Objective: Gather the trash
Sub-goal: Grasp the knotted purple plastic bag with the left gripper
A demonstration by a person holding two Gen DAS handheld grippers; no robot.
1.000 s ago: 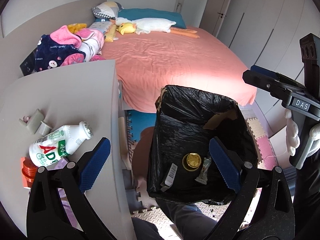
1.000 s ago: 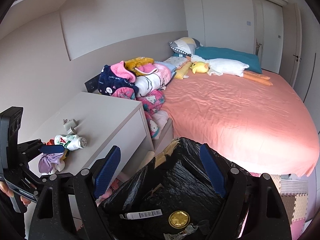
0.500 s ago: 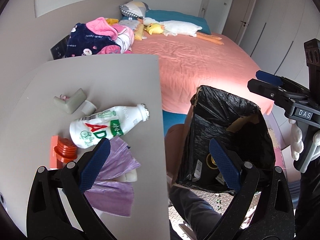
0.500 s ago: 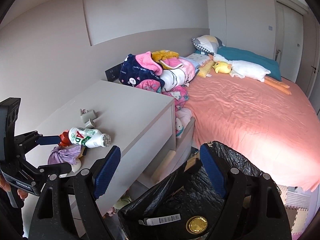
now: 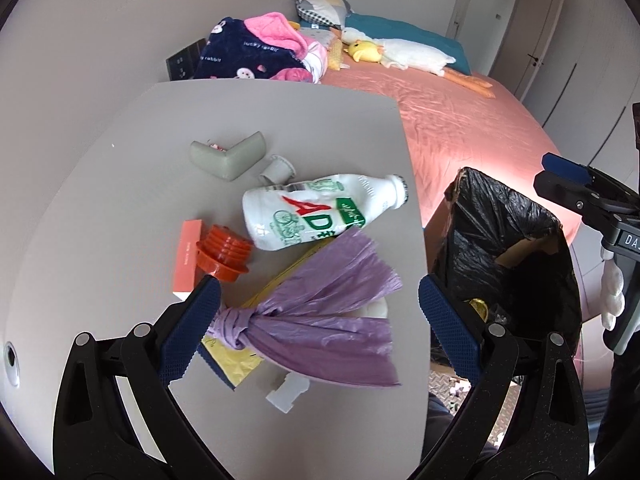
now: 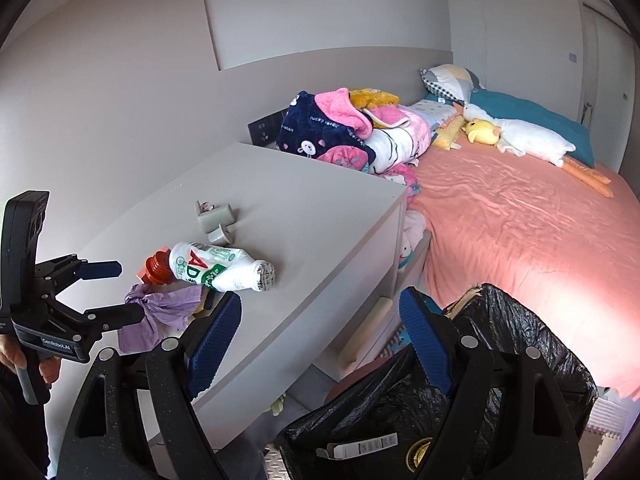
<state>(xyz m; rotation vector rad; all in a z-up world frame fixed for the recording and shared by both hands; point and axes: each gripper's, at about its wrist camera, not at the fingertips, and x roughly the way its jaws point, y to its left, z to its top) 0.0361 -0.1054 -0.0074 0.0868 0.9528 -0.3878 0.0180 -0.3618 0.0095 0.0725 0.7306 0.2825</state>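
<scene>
Trash lies on the grey cabinet top (image 5: 100,200): a knotted purple plastic bag (image 5: 320,320), a white milk bottle (image 5: 316,212) on its side, a red cap (image 5: 222,254), an orange box (image 5: 186,256) and a yellow wrapper (image 5: 232,368). My left gripper (image 5: 316,328) is open, its fingers either side of the purple bag. It also shows in the right wrist view (image 6: 116,292). A box lined with a black trash bag (image 5: 508,264) stands on the floor to the right. My right gripper (image 6: 320,344) is open and empty above the black bag (image 6: 500,360).
A grey corner guard (image 5: 228,156) and a small grey cup (image 5: 276,168) lie further back on the cabinet. A bed with a pink sheet (image 6: 520,220), piled clothes (image 6: 352,128) and a plush duck (image 6: 516,136) lies beyond. The black bag holds a gold lid (image 6: 418,454).
My left gripper has swung left from over the black bag to the cabinet top and come close over the purple bag. My right gripper has turned left toward the cabinet.
</scene>
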